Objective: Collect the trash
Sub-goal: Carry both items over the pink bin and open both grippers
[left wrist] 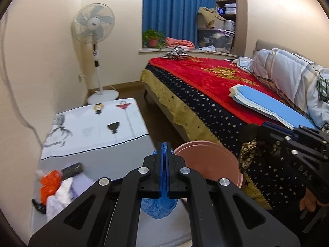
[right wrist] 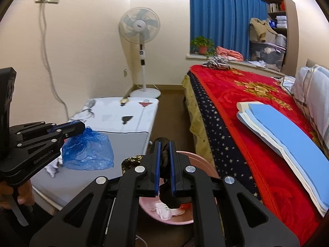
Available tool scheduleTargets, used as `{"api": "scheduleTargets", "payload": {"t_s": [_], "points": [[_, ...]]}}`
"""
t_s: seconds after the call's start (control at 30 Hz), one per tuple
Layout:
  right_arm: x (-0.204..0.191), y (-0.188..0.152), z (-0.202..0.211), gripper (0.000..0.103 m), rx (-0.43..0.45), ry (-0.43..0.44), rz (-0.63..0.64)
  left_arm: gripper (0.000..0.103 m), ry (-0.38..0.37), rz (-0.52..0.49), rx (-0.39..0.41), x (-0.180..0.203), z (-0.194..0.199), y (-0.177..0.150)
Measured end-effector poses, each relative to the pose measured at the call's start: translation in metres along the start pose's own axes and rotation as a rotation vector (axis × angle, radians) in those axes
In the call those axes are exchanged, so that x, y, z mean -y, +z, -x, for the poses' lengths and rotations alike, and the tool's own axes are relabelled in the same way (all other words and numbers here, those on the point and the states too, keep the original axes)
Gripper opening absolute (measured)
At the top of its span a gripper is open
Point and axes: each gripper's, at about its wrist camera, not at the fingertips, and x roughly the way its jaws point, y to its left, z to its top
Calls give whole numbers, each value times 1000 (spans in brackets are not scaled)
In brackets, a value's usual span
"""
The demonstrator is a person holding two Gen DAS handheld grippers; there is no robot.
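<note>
So this was somewhere mid-job, I'd say. The pink basin [right wrist: 202, 164] sat on the floor between the tabletop [left wrist: 98, 144] and the bed [left wrist: 205, 94], and it already had a few scraps in it, something white and a bit of red at the bottom. So some trash was in, but not all.

The left gripper [left wrist: 163, 150] was pinched tight on a crumpled blue bag [right wrist: 88, 150]. From the right camera the bag hung off its tips over the grey tabletop, just beside the basin, not over it yet. In the left view the bag drooped under the fingers with the basin rim right next to it.

The right gripper [right wrist: 164, 152] was closed on a dark wad [right wrist: 165, 156], black-ish cloth or plastic, can't tell which. It sat between the blue pads and dangled down over the basin, so I'd guess that one was about ready to drop.

Still left on the tabletop: an orange wrapper [left wrist: 50, 185], some white tissue [left wrist: 61, 193] and a dark bar-shaped thing [left wrist: 73, 169], all bunched near the left edge, well apart from both grippers. Those looked like the next pickups. There was also a small white scrap near the blue bag in the right view.

Bed stuff looked like bedding and a folded blue sheet, not trash as far as I could tell.
</note>
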Motion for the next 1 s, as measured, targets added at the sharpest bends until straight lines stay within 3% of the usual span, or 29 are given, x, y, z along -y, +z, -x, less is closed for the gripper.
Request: {"api": "scheduleTargets", "payload": {"t_s": [0.2, 0.47, 0.8, 0.87, 0.9, 0.93, 0.97, 1.0], "points": [[24, 5, -33, 9, -31, -43, -17, 2, -101, -20, -23, 16, -48, 10], [44, -6, -73, 9, -113, -59, -37, 2, -157, -42, -99, 36, -109, 3], [71, -16, -104, 13, -205, -65, -111, 3, -197, -47, -149, 56, -138, -3], [73, -17, -108, 15, -213, -66, -121, 13, -197, -32, -147, 55, -140, -3], [74, -17, -110, 25, -221, -68, -126, 34, -195, -26, -149, 54, -141, -3], [75, -18, -111, 33, -224, -77, -133, 66, -177, -18, -147, 52, -141, -3], [76, -19, -110, 46, -222, -80, -138, 77, -136, -7, -142, 51, -141, -4], [77, -18, -109, 50, -214, -82, -143, 85, -103, 4, -128, 49, -140, -4]]}}
